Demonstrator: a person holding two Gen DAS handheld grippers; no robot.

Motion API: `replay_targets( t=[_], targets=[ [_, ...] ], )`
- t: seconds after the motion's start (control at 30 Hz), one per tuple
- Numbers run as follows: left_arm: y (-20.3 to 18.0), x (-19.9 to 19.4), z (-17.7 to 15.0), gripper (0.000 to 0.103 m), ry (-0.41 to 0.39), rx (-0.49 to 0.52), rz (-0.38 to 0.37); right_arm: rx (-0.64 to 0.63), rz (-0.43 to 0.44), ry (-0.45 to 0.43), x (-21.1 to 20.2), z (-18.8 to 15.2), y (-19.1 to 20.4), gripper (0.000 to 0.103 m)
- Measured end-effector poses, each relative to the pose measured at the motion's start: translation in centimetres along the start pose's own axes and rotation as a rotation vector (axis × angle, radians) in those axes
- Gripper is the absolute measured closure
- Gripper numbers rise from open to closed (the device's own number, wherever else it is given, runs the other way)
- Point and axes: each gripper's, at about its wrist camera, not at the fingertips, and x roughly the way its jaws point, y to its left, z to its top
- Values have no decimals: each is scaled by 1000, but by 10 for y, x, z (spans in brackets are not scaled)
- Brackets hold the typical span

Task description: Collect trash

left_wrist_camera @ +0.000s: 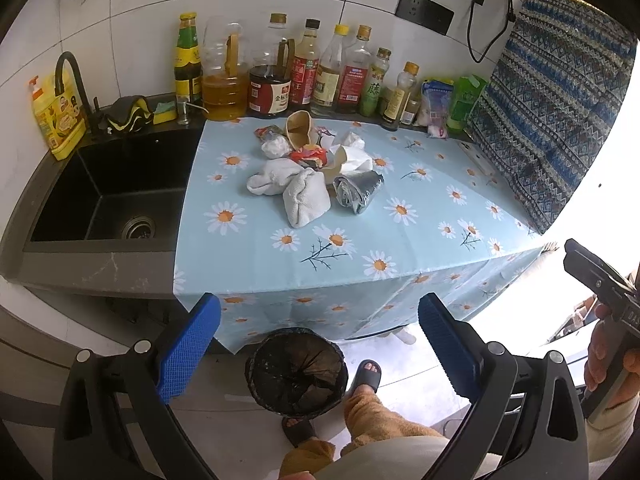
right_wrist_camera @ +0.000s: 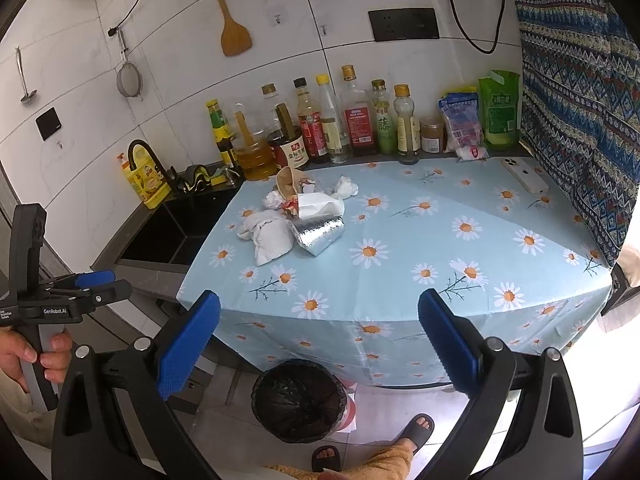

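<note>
A pile of trash [left_wrist_camera: 316, 168] lies on the daisy-print tablecloth [left_wrist_camera: 400, 240]: crumpled white cloths [left_wrist_camera: 296, 194], a silver foil wrapper [left_wrist_camera: 358, 192], a brown paper cup [left_wrist_camera: 299, 130], red wrappers and tissues. The pile also shows in the right wrist view [right_wrist_camera: 300, 220]. A bin lined with a black bag [left_wrist_camera: 296, 372] stands on the floor below the table's front edge, also in the right wrist view [right_wrist_camera: 298, 400]. My left gripper [left_wrist_camera: 320, 344] is open and empty, held over the bin. My right gripper [right_wrist_camera: 320, 344] is open and empty, in front of the table.
A row of sauce and oil bottles [left_wrist_camera: 304, 72] lines the back wall. A black sink [left_wrist_camera: 112, 192] lies left of the cloth. A white phone [right_wrist_camera: 524, 174] lies at the table's back right. A patterned curtain [right_wrist_camera: 576, 112] hangs on the right. The person's sandalled feet [left_wrist_camera: 366, 376] stand by the bin.
</note>
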Motion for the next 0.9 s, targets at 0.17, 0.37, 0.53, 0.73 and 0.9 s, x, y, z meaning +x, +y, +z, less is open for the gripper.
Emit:
replay_targets(
  t=[0.17, 0.37, 0.53, 0.73, 0.9],
  targets=[
    [-1, 0, -2, 7, 2, 1, -3, 4, -1, 13, 4, 1, 4, 5],
    [-1, -4, -3, 7, -5, -5, -2, -1, 6, 5, 2, 1, 9, 5],
    [-1, -5, -4, 7, -6, -2, -5, 7, 8, 8, 5, -4, 5, 5],
    [-6, -8, -4, 7, -5, 8, -5, 9, 9, 4, 5, -5, 7, 5],
    [-6, -8, -7, 7, -6, 12, -7, 7, 16, 5, 5, -5, 10, 5]
  ],
)
